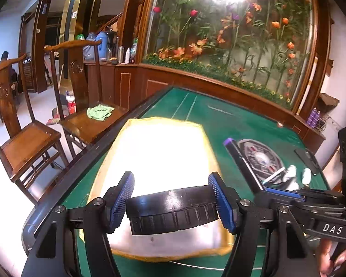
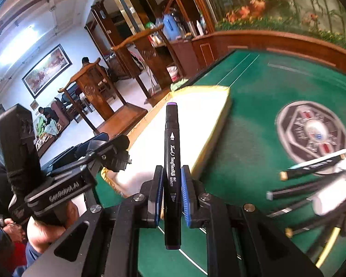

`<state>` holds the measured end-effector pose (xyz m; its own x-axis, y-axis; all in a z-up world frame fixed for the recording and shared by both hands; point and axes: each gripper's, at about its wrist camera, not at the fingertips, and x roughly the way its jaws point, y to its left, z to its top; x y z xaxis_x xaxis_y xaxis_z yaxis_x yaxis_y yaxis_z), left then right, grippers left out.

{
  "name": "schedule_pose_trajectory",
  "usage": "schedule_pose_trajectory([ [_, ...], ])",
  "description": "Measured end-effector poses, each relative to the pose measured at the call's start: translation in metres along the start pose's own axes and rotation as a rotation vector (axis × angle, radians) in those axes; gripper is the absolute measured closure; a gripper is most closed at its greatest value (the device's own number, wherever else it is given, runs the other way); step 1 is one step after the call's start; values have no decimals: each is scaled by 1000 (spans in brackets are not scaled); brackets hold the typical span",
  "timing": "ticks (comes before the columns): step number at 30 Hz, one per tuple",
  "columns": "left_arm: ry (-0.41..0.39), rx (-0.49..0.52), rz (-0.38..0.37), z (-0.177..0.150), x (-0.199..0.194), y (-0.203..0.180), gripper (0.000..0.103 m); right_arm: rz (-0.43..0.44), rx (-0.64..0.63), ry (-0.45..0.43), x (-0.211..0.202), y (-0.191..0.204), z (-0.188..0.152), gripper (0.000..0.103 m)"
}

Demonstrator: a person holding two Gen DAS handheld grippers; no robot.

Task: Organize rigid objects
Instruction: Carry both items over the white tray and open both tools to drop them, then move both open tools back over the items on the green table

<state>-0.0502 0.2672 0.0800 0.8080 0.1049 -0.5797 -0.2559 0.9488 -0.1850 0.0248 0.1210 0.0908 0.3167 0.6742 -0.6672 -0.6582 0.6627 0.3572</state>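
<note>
My left gripper (image 1: 171, 204) is shut on a black round ribbed disc (image 1: 173, 209), holding it by its edges above a white tray with a yellow rim (image 1: 210, 147) on the green table. My right gripper (image 2: 172, 196) is shut on a black art marker with a purple cap (image 2: 172, 152), which stands upright between the blue pads. In the left wrist view the same marker (image 1: 240, 157) and the right gripper show at the right edge. The left gripper (image 2: 113, 152) shows at the left of the right wrist view.
Several more markers (image 2: 311, 164) and white pieces (image 2: 329, 198) lie by a round metal emblem (image 2: 311, 133) on the green felt table (image 1: 219, 120). Two wooden chairs (image 1: 30, 143) stand left of the table; one holds a green cloth (image 1: 100, 112). A wooden rail and flower display sit behind.
</note>
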Motion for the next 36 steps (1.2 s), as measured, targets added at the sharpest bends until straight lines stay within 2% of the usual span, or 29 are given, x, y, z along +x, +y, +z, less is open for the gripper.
schedule_pose_trajectory([
  [6, 59, -34, 4, -4, 36, 19, 33, -26, 46, 60, 57, 1, 12, 89],
  [10, 101, -52, -4, -10, 55, 29, 32, -7, 92, 83, 76, -6, 20, 89],
  [19, 130, -38, 10, -21, 63, 34, 32, 12, 154, 150, 113, -2, 30, 89],
  [24, 165, -39, 10, -23, 69, 35, 32, -34, 122, 141, 120, 7, 32, 89],
  [27, 190, -27, 15, -24, 72, 32, 23, -56, 116, 152, 122, 6, 35, 89],
  [31, 190, -36, 9, -25, 70, 34, 22, -50, 125, 166, 124, 3, 35, 88],
  [35, 165, -47, -7, -23, 62, 36, 22, -30, 134, 167, 119, 4, 39, 75],
  [36, 142, -51, -20, -21, 56, 36, 22, -24, 138, 160, 116, 2, 39, 75],
])
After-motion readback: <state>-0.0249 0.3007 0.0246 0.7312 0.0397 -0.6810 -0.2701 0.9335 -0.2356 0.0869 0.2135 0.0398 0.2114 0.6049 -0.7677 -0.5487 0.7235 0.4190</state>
